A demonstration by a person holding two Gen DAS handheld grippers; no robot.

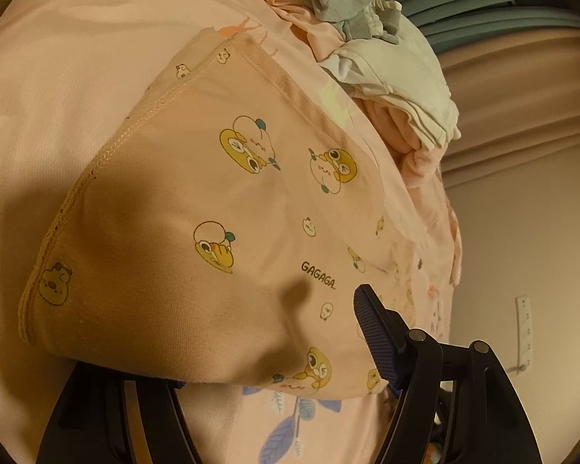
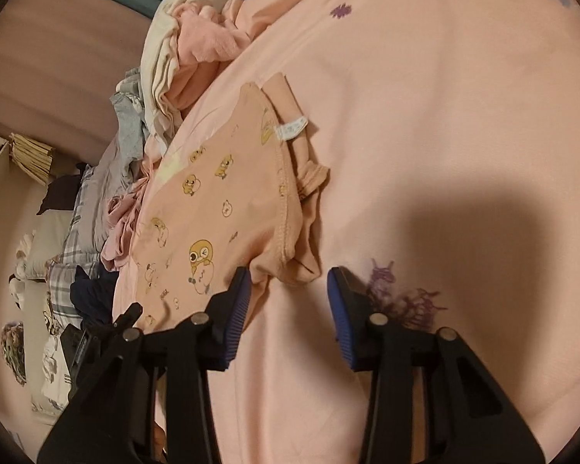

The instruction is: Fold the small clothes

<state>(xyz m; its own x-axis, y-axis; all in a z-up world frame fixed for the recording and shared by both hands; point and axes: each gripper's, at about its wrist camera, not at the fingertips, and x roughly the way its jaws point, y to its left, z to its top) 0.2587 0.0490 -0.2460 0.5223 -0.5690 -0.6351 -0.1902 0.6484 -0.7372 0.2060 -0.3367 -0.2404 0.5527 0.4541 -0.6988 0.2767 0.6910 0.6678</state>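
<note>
- The right tool [image 2: 288, 294] hangs just over the bed sheet [image 2: 464, 123] with its 2 blue pads apart and nothing between them; the garment's bunched corner lies just beyond the tips, untouched, so this tool is released.
- The left tool [image 1: 274, 352] shows 1 pad at the right; the other is hidden under the cloth, which drapes over it, so whether it grips cannot be told.
- The peach printed garment [image 1: 212, 201] lies partly folded on the sheet, hem stitching and white label [image 2: 292, 128] showing.
- To fold well, the right tool should probably pinch the bunched corner through all layers, then carry it across evenly.
- Farther off, a loose heap of clothes [image 1: 386, 73] sits near the bed's edge; no container shows.
</note>
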